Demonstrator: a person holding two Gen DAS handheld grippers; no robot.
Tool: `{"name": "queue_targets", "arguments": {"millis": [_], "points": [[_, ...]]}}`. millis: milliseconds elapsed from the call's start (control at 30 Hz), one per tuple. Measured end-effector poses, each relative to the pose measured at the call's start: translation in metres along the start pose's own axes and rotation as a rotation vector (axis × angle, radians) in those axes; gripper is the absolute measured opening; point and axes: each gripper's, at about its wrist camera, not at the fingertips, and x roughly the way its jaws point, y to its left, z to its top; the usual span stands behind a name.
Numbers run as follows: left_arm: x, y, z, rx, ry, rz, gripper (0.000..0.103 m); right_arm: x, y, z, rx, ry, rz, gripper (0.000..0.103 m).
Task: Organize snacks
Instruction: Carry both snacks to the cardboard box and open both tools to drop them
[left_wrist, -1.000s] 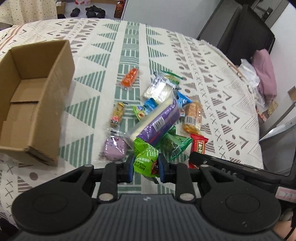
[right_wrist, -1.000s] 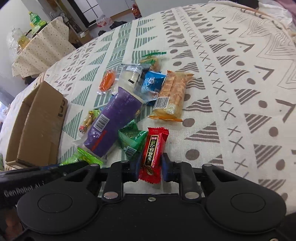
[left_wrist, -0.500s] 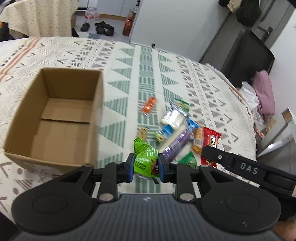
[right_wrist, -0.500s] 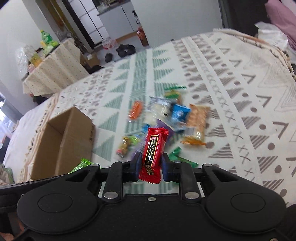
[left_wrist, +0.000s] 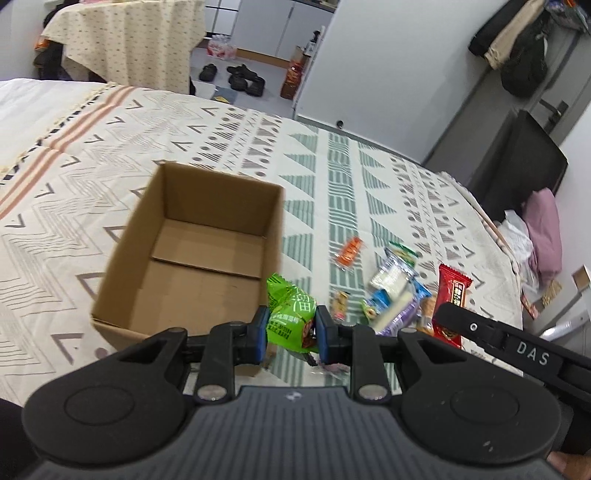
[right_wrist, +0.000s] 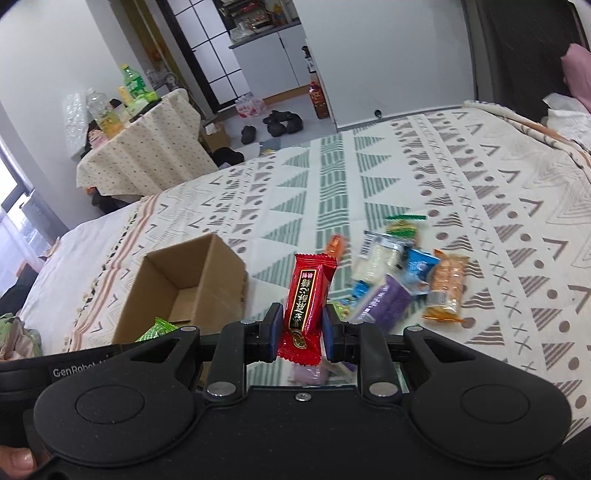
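Observation:
My left gripper (left_wrist: 290, 332) is shut on a green snack packet (left_wrist: 291, 314), held in the air by the near right corner of an open, empty cardboard box (left_wrist: 199, 243). My right gripper (right_wrist: 301, 328) is shut on a red snack bar (right_wrist: 306, 299), which stands upright between the pads. That red bar (left_wrist: 452, 299) also shows in the left wrist view, to the right. The box (right_wrist: 184, 288) lies to the left in the right wrist view. A pile of loose snacks (right_wrist: 402, 273) rests on the patterned bedspread (right_wrist: 480, 206).
The pile holds a purple pack (right_wrist: 384, 302), an orange-brown cracker pack (right_wrist: 445, 288), a blue packet (right_wrist: 419, 267) and a small orange one (left_wrist: 349, 251). A cloth-covered side table (right_wrist: 144, 147) with bottles stands beyond the bed. Shoes (left_wrist: 240, 75) lie on the floor.
Both grippers have lifted away from the pile with their packets and swung left toward the box. The box now sits closer to the middle of both views.

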Motion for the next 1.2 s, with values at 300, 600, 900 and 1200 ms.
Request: {"name": "queue_targets", "arguments": {"millis": [300,600,900,1200], "points": [[-0.008,0.041,0.014,-0.070,-0.032,0.031,0.025,0.007,0.039,0.003,-0.042,-0.004,0.042,0.022],[-0.004,0.082,0.024,-0.132,-0.033,0.059,0.025,0.028,0.080,0.003,-0.086,0.028,0.087,0.022],[0.003,0.103,0.027,-0.172,-0.007,0.099,0.038,0.051,0.112,0.001,-0.107,0.072,0.134,0.023],[-0.004,0.105,0.025,-0.179,-0.016,0.171,0.080,0.058,0.124,-0.002,-0.089,0.090,0.224,0.054]]}}
